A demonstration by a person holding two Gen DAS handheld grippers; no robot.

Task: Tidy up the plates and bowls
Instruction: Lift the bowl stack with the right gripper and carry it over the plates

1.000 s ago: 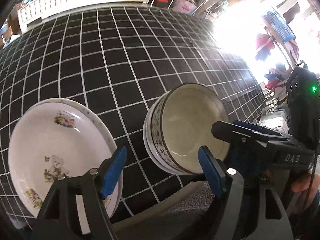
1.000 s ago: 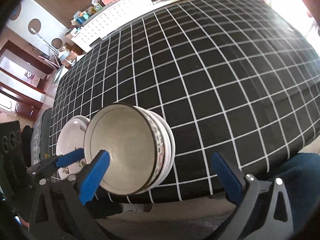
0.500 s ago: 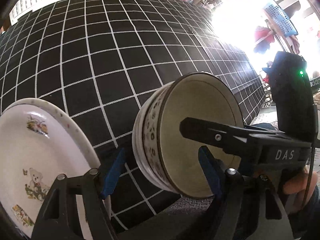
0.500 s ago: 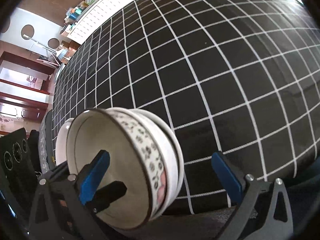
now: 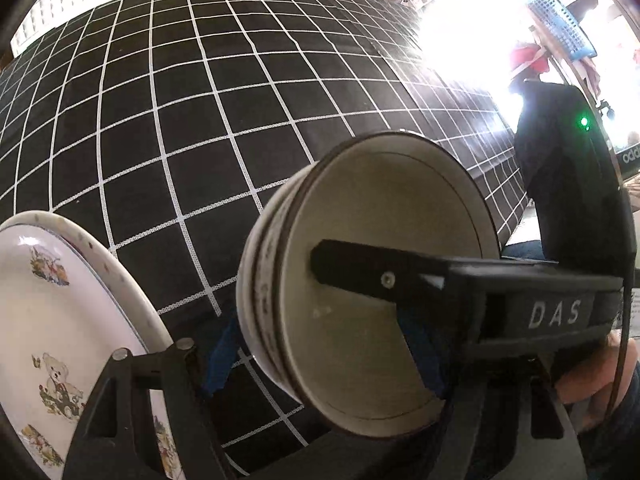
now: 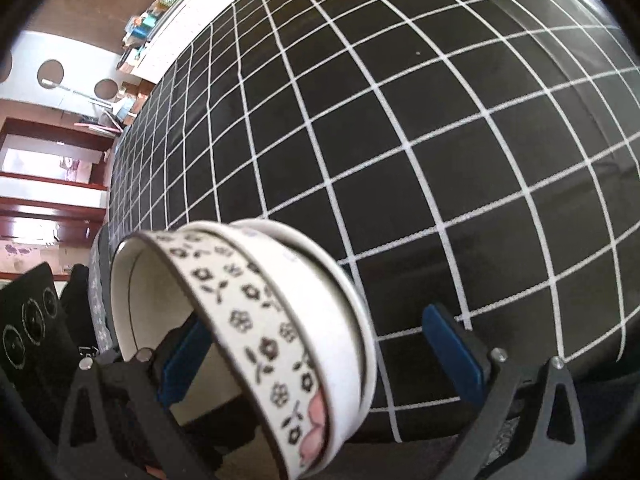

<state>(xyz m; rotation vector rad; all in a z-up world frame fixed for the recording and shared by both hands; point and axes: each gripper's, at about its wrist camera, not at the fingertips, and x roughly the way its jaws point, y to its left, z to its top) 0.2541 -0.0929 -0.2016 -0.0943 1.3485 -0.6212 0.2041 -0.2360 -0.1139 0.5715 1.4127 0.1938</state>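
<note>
While the stacked bowls (image 5: pixel 372 276) sit nested, nothing inside, near the checked tablecloth's (image 5: pixel 224 108) front edge, both grippers straddle the rim: left gripper (image 5: pixel 320 344) and right gripper (image 6: pixel 316 352) spread, unclamped. A teddy-bear plate (image 5: pixel 48 320) lies just beside.

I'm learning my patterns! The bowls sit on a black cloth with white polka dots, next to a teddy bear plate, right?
Almost. The cloth is black, but it has a grid of white lines, not dots; the left wrist view shows it. The bowls and the teddy bear plate are as you said.
</note>
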